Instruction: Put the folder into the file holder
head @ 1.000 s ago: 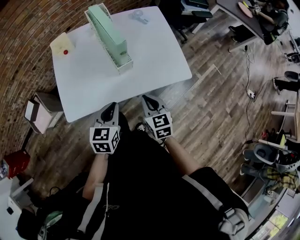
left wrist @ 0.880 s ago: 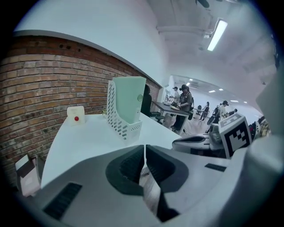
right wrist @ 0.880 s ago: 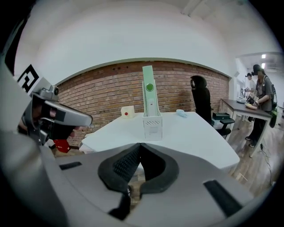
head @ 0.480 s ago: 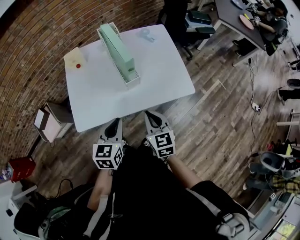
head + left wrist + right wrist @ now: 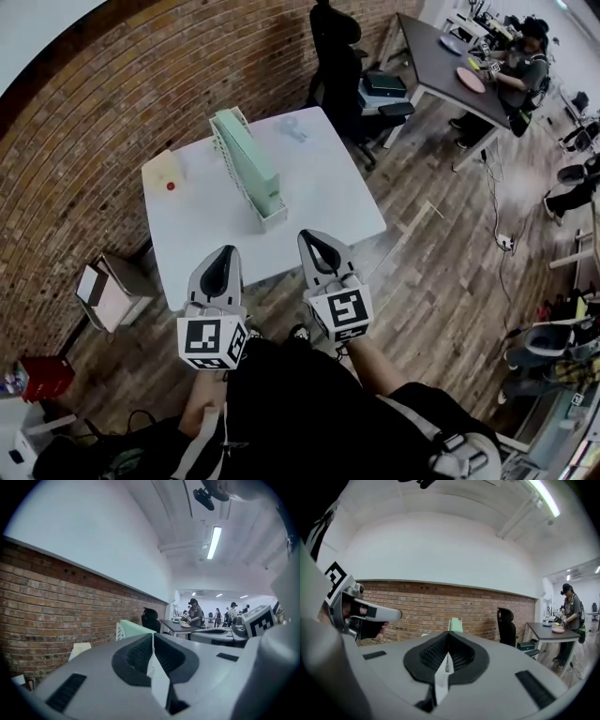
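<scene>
The pale green folder [image 5: 246,161] stands upright inside the white mesh file holder [image 5: 272,216] on the white table [image 5: 319,202]. Both grippers hover side by side over the table's near edge, apart from the holder. My left gripper [image 5: 225,255] is shut with nothing between its jaws; the right gripper [image 5: 315,238] is shut and empty too. In the left gripper view the closed left gripper [image 5: 152,635] points level, with the folder [image 5: 133,628] beyond it. In the right gripper view the folder's top [image 5: 455,624] shows above the closed right gripper [image 5: 449,637].
A yellowish pad [image 5: 161,169] with a small red thing [image 5: 171,186] lies at the table's left corner, and a pale object [image 5: 292,127] at its far end. A brick wall [image 5: 112,103], black chair [image 5: 336,47], floor box [image 5: 105,289] and dark desk [image 5: 441,61] surround it.
Both grippers have risen together and now point nearly level. The head view has tilted up, so the table sits farther off. Both pairs of jaws stay shut.
</scene>
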Demonstrator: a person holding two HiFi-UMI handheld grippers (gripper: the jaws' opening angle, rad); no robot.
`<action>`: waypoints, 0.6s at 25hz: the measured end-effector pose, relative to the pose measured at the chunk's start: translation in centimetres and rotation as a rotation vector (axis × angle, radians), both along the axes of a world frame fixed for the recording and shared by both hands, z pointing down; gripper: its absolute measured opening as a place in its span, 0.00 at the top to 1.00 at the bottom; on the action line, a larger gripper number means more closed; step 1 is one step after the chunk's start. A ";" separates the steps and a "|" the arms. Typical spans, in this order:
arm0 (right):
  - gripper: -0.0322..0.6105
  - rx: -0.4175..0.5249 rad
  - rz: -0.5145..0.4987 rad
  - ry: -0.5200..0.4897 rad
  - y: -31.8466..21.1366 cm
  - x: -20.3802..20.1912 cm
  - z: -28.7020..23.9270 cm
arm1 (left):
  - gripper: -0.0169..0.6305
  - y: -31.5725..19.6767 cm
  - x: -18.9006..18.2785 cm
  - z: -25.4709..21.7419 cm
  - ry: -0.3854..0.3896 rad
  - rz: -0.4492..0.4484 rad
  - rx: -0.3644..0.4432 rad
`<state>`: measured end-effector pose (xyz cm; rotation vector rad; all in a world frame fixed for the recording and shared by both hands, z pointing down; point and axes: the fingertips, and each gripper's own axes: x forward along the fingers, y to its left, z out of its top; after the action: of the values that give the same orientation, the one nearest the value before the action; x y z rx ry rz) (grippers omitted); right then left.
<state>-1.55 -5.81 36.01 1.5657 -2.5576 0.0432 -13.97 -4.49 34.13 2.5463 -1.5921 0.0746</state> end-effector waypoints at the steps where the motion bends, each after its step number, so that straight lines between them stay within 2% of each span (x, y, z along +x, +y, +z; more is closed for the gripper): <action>1: 0.94 0.021 0.005 -0.003 -0.1 0.0 -1.0 | 0.93 -0.2 -0.2 -1.1 -0.002 -0.001 0.029; 4: 0.94 0.062 0.010 -0.010 -0.4 -0.3 -3.2 | 0.93 -0.6 -1.0 -4.0 0.028 -0.005 0.098; 7: 0.94 0.083 0.008 -0.002 -0.4 -0.5 -4.0 | 0.93 -0.7 -1.6 -5.0 0.035 -0.015 0.128; 10: 0.94 0.096 0.016 0.000 -0.6 -0.5 -4.3 | 0.93 -1.0 -1.9 -4.7 0.004 -0.017 0.129; 15: 0.94 0.096 0.020 0.002 -1.0 -0.8 -4.5 | 0.93 -1.5 -2.0 -4.4 0.014 -0.006 0.124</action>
<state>-2.33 -6.81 31.50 1.6238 -2.5780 -0.0803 -15.94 -5.95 29.72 2.6276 -1.6479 -0.0444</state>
